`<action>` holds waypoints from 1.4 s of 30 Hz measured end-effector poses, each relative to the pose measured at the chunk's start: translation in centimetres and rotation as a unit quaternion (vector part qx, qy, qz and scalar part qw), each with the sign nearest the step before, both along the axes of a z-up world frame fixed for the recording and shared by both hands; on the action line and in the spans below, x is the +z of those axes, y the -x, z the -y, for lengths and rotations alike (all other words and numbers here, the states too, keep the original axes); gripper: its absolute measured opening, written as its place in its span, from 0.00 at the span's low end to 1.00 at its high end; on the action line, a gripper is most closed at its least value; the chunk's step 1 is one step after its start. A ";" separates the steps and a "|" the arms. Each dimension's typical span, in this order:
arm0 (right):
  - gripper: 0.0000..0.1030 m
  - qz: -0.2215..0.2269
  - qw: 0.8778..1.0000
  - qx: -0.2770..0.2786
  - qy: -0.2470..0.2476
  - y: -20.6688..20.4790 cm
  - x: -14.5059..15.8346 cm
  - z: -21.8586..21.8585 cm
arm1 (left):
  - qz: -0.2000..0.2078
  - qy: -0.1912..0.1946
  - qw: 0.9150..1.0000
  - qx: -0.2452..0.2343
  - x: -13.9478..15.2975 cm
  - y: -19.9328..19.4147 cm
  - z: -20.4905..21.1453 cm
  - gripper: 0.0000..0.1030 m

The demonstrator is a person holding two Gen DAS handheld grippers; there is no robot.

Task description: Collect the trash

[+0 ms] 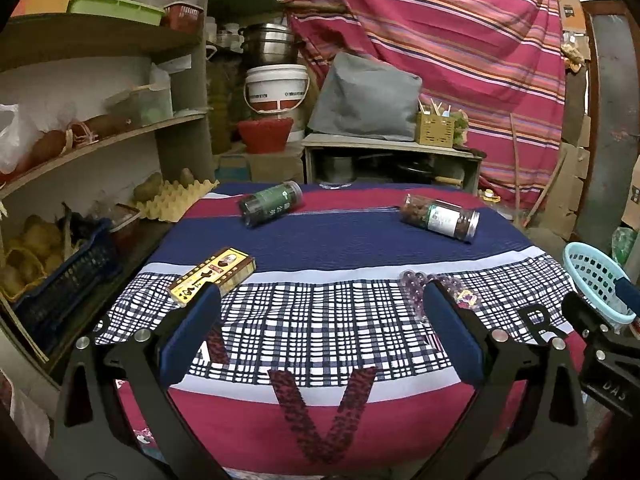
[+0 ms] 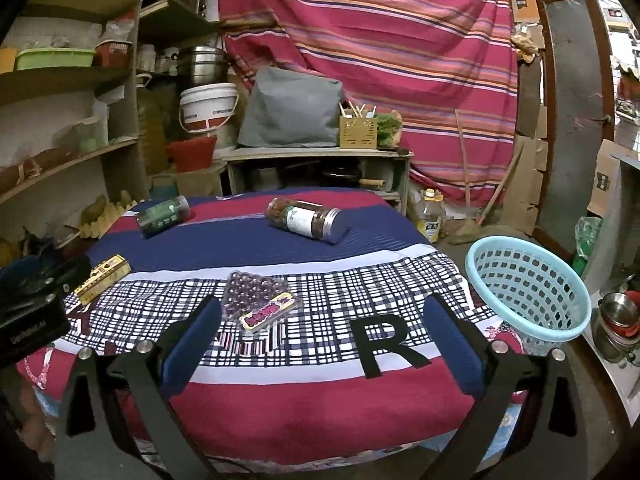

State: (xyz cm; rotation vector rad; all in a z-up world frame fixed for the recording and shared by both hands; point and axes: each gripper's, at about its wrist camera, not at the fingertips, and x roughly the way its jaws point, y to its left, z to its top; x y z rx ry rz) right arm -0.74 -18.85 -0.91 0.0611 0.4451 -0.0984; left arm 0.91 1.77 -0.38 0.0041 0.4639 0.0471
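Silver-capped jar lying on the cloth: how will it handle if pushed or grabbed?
The silver-capped jar lies on its side, so a nudge would probably roll it. Its clear round wall looks smooth, possibly slippery. It appears nearly full of dark contents, so likely hefty for its size.

Left wrist view: looks from my left gripper [image 1: 322, 320] forward and slightly down over the table [image 1: 320, 236], close above its near edge, facing the striped curtain [image 1: 440, 40].
Right wrist view: looks from my right gripper [image 2: 322, 320] the same way, set further right, so the blue basket [image 2: 528, 284] sits near.
Shared: both jars, the yellow box [image 1: 212, 276], the bead pack [image 2: 260, 300], shelves, white bucket [image 2: 208, 106].
Cross-sight: each view catches the other gripper at its edge.
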 end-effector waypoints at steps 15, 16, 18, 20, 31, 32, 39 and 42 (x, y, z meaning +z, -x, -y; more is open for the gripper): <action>0.96 0.004 1.000 -0.008 0.010 0.2 0.1 0.2 | -0.004 -0.010 1.000 0.003 -0.3 0.1 0.5 0.95; 0.96 0.003 1.000 -0.007 0.010 0.2 0.1 0.2 | -0.004 -0.010 1.000 0.003 -0.3 0.1 0.5 0.95; 0.96 0.003 1.000 -0.006 0.009 0.2 0.0 0.2 | -0.004 -0.010 1.000 0.002 -0.3 0.1 0.5 0.95; 0.96 0.003 1.000 -0.006 0.009 0.2 0.0 0.1 | -0.004 -0.010 1.000 0.003 -0.4 0.1 0.5 0.95; 0.96 0.004 1.000 -0.002 0.011 0.3 0.0 0.0 | -0.004 -0.012 1.000 0.001 -0.4 0.2 0.6 0.95; 0.96 0.004 1.000 -0.002 0.011 0.3 0.0 0.0 | -0.005 -0.011 1.000 0.001 -0.4 0.2 0.7 0.95; 0.96 0.006 1.000 -0.003 0.015 0.4 0.0 0.1 | -0.005 -0.012 1.000 0.000 -0.5 0.2 0.7 0.95; 0.96 0.006 1.000 -0.003 0.014 0.4 0.0 0.1 | -0.005 -0.014 1.000 -0.001 -0.5 0.2 0.8 0.95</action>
